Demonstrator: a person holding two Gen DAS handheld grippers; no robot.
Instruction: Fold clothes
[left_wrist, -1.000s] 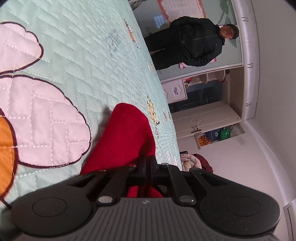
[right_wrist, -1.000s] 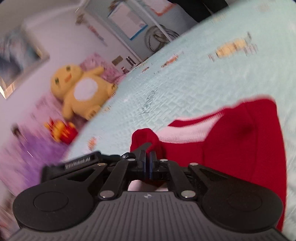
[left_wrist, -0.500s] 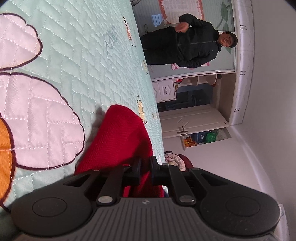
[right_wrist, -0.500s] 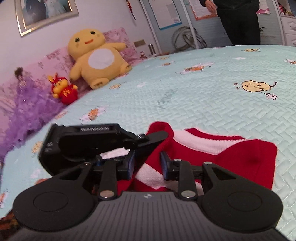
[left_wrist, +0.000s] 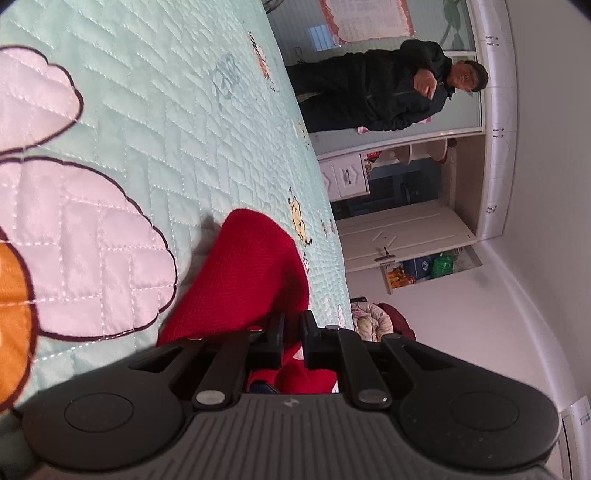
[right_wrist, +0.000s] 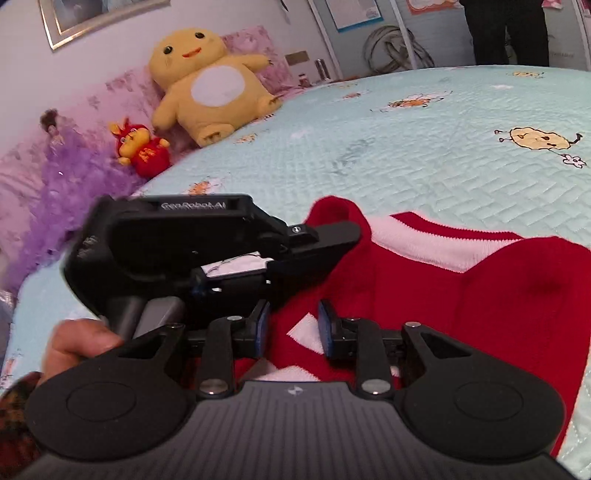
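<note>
My right gripper (right_wrist: 291, 325) is hanging open over the red knit garment (right_wrist: 461, 295) lying on the quilted bedspread (right_wrist: 424, 158); my left gripper (left_wrist: 292, 326), barely parted, is straddling its fold.

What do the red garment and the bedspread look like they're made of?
Red garment: looks like a soft, matte knit, probably wool or acrylic; fine ribbed texture shows, with white stripes knitted in. Bedspread: quilted fabric with a slight sheen, likely cotton or polyester; stitched brick-pattern lines and cartoon prints show.
</note>
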